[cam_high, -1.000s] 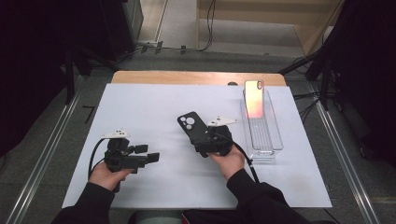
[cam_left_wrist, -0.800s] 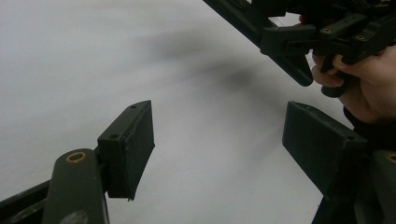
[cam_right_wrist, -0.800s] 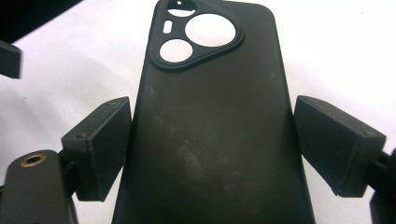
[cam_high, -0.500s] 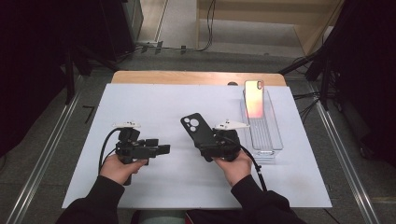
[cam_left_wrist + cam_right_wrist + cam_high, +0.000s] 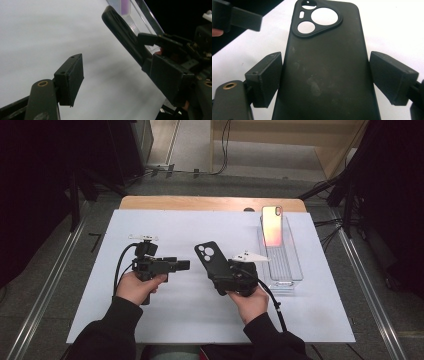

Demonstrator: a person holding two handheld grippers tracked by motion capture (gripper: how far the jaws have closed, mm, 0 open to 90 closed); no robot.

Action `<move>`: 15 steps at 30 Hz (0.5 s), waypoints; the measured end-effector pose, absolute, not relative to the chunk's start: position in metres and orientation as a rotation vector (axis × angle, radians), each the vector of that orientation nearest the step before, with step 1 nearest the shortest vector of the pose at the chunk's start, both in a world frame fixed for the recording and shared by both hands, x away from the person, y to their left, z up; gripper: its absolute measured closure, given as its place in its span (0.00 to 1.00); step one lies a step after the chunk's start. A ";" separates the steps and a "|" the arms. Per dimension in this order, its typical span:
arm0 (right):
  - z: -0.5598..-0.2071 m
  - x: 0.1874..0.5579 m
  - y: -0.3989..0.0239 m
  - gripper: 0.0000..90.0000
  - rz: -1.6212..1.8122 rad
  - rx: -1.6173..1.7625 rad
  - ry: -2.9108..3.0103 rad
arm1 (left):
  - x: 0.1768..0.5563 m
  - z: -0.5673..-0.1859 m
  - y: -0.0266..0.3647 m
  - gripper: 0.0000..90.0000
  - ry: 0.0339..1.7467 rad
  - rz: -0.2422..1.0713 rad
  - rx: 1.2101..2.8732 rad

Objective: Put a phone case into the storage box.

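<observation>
So the right gripper [image 5: 220, 270] has its two jaws clamped on the long edges of a black phone case [image 5: 210, 260], one pad on each side, which the right gripper view shows really clearly: case [image 5: 324, 65] back-side up, camera cutouts at the far end, pads pressed against both sides. In the high view the case sticks out of the gripper toward about 11 o'clock, lifted off the table and tilted. The right hand [image 5: 250, 301] wraps the gripper body from below, forearm coming in from roughly 5 o'clock, wrist cocked a bit to the left.

The left gripper [image 5: 184, 265] is held level and points toward 3 o'clock, straight at the case. Its jaws stand apart with nothing between them; they've just been easing a little closer together. In the left gripper view I can only make out one of its pads properly, so I'm guessing a bit on how wide the gap is. The left hand [image 5: 137, 287] grips from underneath, forearm in from 7 o'clock. Tips are near the case, not touching.

Further out: white table cover [image 5: 165, 320], and at about 2 o'clock from the case a clear tray [image 5: 295, 270] with a phone [image 5: 272, 225] leaning up in its far end.
</observation>
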State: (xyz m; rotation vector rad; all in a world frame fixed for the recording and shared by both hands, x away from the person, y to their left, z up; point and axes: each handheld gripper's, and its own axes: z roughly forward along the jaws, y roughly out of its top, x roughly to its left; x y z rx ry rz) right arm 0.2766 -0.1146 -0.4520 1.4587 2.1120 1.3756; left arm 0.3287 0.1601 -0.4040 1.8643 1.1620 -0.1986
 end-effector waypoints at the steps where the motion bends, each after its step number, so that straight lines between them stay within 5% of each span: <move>1: -0.452 0.276 -0.114 0.14 1.385 1.465 2.104 | 0.330 -0.403 0.159 0.30 1.162 -0.197 1.859; 15: -0.461 0.271 -0.101 0.14 1.454 1.513 2.045 | 0.352 -0.403 0.147 0.31 1.254 -0.143 1.867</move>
